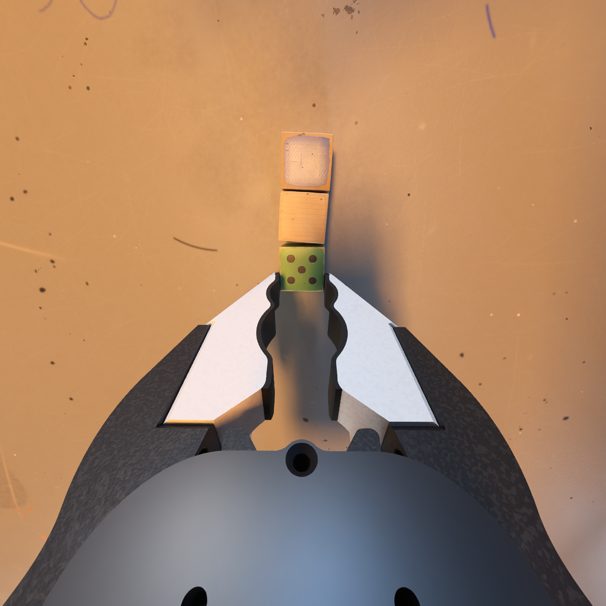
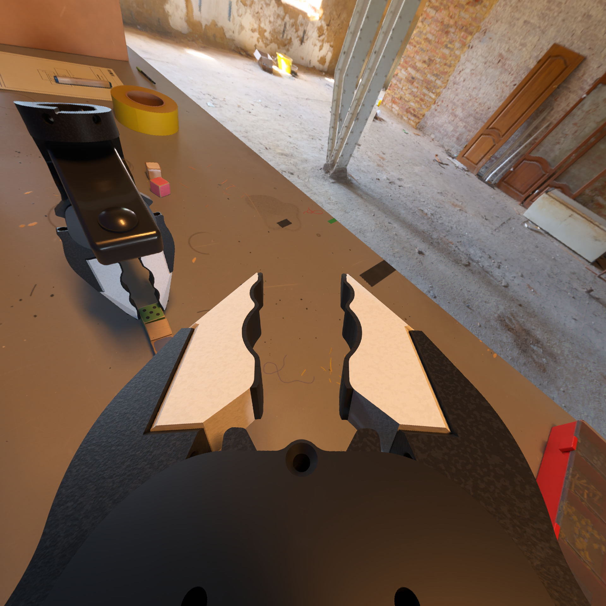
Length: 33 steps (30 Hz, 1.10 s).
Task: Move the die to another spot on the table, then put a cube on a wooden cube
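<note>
A green die [image 1: 301,269] with five pips on top sits between the fingertips of my left gripper [image 1: 301,282], whose pads press its two sides. Just beyond it, in one row, lie a plain wooden cube [image 1: 303,217] and a wooden cube with a pale patch on top [image 1: 306,161]. The right wrist view shows the same left gripper [image 2: 150,311] tilted down over the die [image 2: 151,311] and the plain wooden cube [image 2: 160,328]. I cannot tell if the die is off the table. My right gripper [image 2: 301,278] is open and empty above bare table.
A pink cube [image 2: 160,187] and a small wooden cube [image 2: 153,170] lie farther back. A yellow tape roll [image 2: 144,110], a paper sheet [image 2: 55,75] and a pen [image 2: 146,75] lie beyond. The table edge [image 2: 328,226] runs diagonally at the right. A red-edged wooden box [image 2: 580,492] stands at the lower right.
</note>
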Motion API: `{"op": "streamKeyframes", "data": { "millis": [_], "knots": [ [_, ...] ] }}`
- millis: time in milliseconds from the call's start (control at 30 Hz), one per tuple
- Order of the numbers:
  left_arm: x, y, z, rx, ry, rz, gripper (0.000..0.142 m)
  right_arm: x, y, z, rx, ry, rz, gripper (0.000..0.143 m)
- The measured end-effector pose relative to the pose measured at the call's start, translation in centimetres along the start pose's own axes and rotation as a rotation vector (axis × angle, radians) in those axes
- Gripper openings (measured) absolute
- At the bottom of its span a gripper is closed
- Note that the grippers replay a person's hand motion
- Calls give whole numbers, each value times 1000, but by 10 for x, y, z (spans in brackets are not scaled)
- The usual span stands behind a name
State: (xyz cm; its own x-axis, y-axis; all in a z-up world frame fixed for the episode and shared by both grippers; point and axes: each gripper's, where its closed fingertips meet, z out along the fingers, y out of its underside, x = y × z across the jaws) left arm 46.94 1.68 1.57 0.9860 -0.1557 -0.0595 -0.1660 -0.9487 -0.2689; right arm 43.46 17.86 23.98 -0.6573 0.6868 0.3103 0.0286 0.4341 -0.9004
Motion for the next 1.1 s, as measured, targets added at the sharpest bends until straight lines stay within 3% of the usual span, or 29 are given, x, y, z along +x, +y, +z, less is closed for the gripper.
{"op": "streamKeyframes", "data": {
  "millis": [300,400,500,633,767,933,1000,1100],
  "knots": [
    [1,1,5,-31,5,5,27,1,7,3,-25,-2,6,47],
    [-1,-1,4,-11,-8,-22,43,2,9,4,-34,2,5,48],
    [3,-8,-10,61,21,-41,45,2,9,4,-34,0,7,48],
    [4,-15,-62,207,-35,-57,49,3,11,4,-41,0,5,48],
    [-17,-9,-159,494,-258,-155,47,4,11,2,-33,4,10,48],
    [-82,91,-258,625,-687,-466,43,4,9,2,-29,8,7,48],
    [-101,151,-263,568,-751,-612,36,3,9,2,-31,6,4,48],
    [-112,242,-225,400,-667,-965,32,2,9,4,-31,0,8,48]
  ]
}}
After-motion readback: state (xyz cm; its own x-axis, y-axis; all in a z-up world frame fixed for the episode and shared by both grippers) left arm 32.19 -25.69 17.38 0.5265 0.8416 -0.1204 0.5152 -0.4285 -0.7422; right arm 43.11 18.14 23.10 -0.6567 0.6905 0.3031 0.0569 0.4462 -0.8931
